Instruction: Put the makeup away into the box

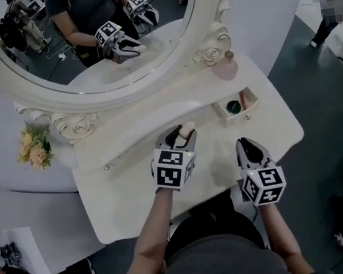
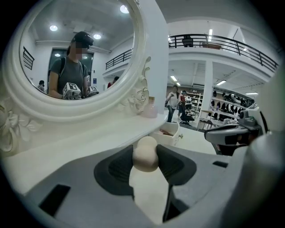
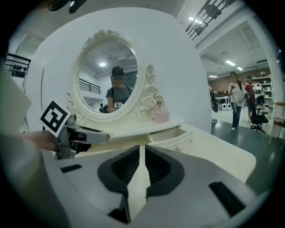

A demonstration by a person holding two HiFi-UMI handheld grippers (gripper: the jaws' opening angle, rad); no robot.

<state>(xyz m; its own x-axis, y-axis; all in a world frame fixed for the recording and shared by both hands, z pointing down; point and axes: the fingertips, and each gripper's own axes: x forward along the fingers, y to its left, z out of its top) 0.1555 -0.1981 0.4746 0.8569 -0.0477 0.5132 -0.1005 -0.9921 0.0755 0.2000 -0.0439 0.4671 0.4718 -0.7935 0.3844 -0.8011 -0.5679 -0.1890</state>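
**Left of centre:** the left gripper (image 1: 182, 135) pinched a beige makeup sponge (image 2: 145, 153) between its pads, the jaws spread only as wide as the sponge. The rounded end projected past the tips, so its long axis appeared to run roughly along the jaws.

**Right of it:** the right gripper (image 1: 245, 145) hung over the vanity top (image 1: 122, 190), its jaws pressed almost together with nothing between them.

**Far right:** a small open drawer (image 1: 230, 117), probably the box meant, stood on the near side of a pink bottle (image 1: 227, 67).

**Key relation:** from the held sponge, the drawer lay farther off and to the right. The empty right gripper was nearer to the drawer, but the left one carried the load.
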